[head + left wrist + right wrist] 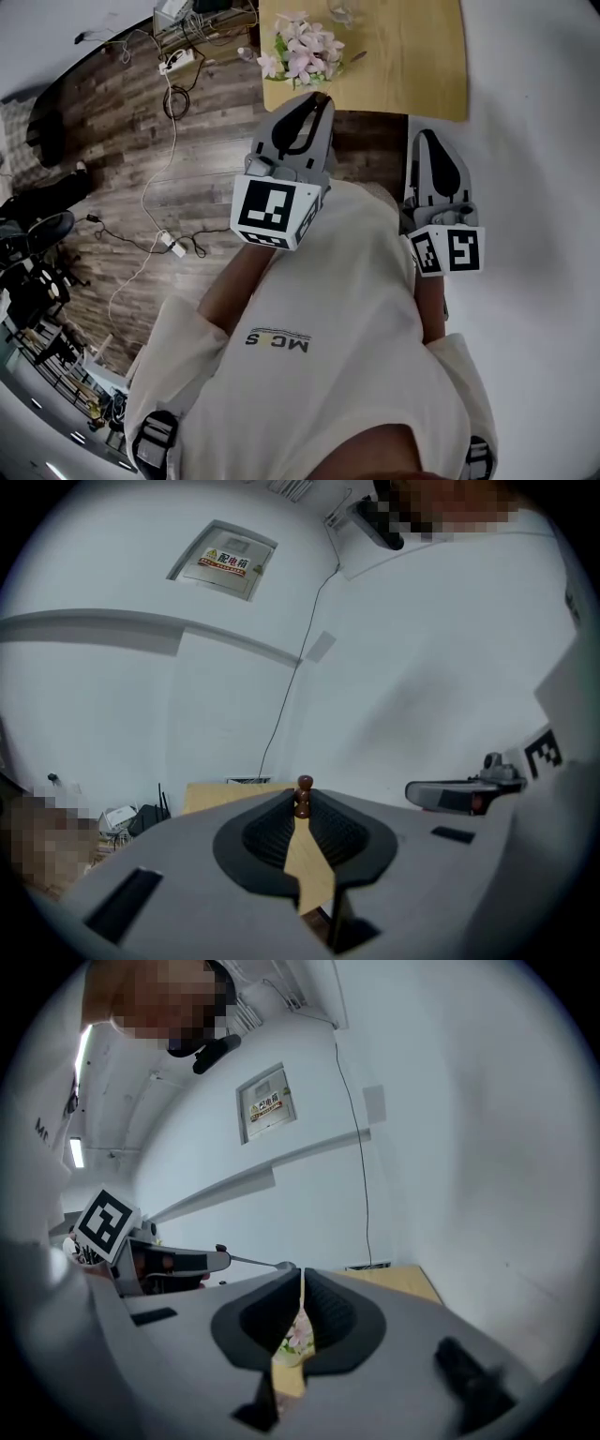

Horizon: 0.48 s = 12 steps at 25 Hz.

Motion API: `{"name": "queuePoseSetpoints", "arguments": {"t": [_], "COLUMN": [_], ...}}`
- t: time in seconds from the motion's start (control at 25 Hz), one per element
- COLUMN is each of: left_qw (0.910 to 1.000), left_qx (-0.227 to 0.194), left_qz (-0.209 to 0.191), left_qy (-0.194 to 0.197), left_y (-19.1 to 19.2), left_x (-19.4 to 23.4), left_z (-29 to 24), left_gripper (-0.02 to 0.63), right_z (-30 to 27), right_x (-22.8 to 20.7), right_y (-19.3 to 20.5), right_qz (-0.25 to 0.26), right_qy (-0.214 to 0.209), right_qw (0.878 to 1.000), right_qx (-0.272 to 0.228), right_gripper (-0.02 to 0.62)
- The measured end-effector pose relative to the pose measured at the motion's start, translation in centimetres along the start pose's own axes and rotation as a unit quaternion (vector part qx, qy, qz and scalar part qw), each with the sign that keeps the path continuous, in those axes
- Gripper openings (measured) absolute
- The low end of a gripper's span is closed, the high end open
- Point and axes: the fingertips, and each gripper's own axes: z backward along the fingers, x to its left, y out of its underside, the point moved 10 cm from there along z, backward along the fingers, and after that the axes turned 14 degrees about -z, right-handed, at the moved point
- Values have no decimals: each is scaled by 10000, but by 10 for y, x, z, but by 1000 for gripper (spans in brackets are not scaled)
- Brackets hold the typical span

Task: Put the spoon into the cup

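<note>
My left gripper (319,97) is shut on the spoon. In the left gripper view only the spoon's brown knob (303,797) pokes up between the jaw tips. The right gripper view shows that gripper (178,1262) from the side, with the thin metal spoon (258,1262) sticking out past its tips. My right gripper (427,134) is held beside it, jaws together with nothing between them. Both point towards the wooden table (422,56), some way short of it. A small clear cup-like thing (342,11) stands at the table's far edge, too small to be sure of.
A bunch of pink and white flowers (305,52) stands on the table's near left part. Cables and a power strip (173,246) lie on the wood floor at the left. A white wall (534,187) runs along the right.
</note>
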Motion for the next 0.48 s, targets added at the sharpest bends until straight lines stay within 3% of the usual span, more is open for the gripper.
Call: {"name": "queuePoseSetpoints", "arguments": {"t": [0.2,0.48], "left_qw": [9997,9983], "left_qx": [38,183], "left_qz": [94,220], "left_qy": [-202,-508], "left_y": [-11,-11], "left_x": [31,35], "left_z": [-33,-60], "left_gripper": [52,52], "right_z": [-45,-77], "right_x": [-11,-35], "right_y": [-23,-35], "right_qz": [8,-42], "right_qy": [-63,-350], "right_qw": [9999,9989], "right_qx": [84,318], "right_gripper": [34,34]}}
